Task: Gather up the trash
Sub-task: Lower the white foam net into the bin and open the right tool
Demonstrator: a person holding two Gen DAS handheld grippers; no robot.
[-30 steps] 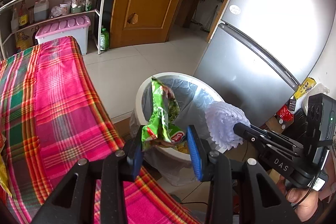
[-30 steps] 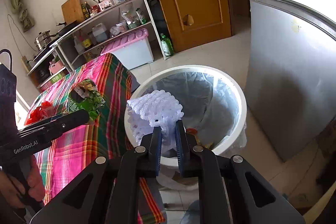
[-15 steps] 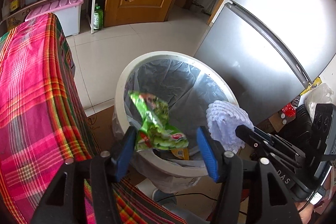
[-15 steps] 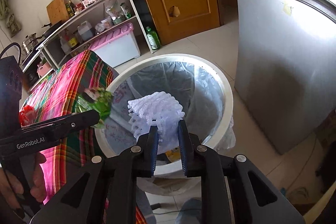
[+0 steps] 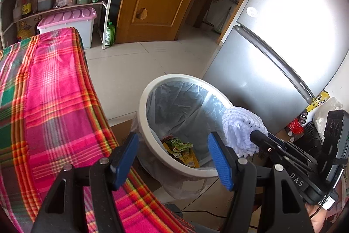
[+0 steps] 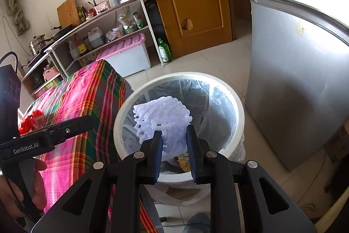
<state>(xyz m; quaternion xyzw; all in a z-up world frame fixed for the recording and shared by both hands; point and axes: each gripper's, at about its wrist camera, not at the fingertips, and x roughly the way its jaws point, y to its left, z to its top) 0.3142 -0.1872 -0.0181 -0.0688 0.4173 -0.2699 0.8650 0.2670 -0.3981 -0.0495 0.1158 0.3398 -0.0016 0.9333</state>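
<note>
Inside one bin [image 5: 174, 164]: two wrappers [image 5: 181, 149].

Bin [image 5: 142, 102]: white, round, clear liner inside, standing upright on floor just beside table edge. Wrapper [image 5: 177, 143]: green and yellow snack bag, crumpled, lying at bin bottom with another yellow packet touching it. Foam net [image 6: 162, 118]: white mesh sleeve, bunched up, hanging over bin opening, lower end between right gripper's [image 6: 174, 155] opening jaws; pads look still touching it. Rest of bin looks mostly bare liner.
</note>
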